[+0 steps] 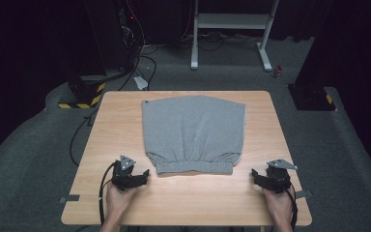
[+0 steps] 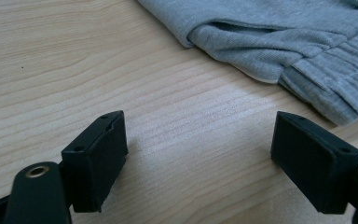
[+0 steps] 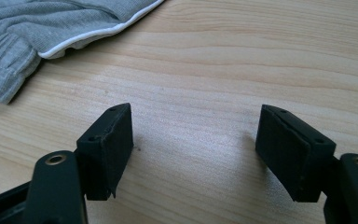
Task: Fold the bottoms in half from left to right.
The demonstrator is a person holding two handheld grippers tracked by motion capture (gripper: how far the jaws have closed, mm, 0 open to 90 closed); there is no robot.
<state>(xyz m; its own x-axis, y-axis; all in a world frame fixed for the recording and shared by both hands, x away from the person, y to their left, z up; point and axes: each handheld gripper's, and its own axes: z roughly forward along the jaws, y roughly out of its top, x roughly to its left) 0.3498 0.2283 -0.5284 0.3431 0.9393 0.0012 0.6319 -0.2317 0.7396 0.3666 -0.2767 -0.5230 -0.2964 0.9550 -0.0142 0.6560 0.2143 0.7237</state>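
Left gripper (image 1: 144,175) sits low on the wooden table (image 1: 125,121), near the person's edge, jaws spread wide w/ nothing between them; in the left gripper view it's bare wood in the gap. The grey shorts (image 1: 194,131) lie flat mid-table, folded, elastic waistband (image 1: 194,167) toward the person, leg hems at the far side. So the long axis runs away from the person, and the waistband runs across, left to right.

From the left gripper the nearest waistband corner (image 2: 335,100) is just ahead and inboard to its right, close but not touching. Same on the other side, mirrored: the right gripper (image 1: 257,175) rests near the other waistband corner (image 3: 4,79), which lies ahead and to its left, white-piped side seam (image 3: 102,29) beyond it. Its jaws are released too, empty, wood in between.

Both look abt equally near their own corner, so I'd guess the next move is a two-handed pinch at the waistband ends, each sliding inward.

No containers on the table.
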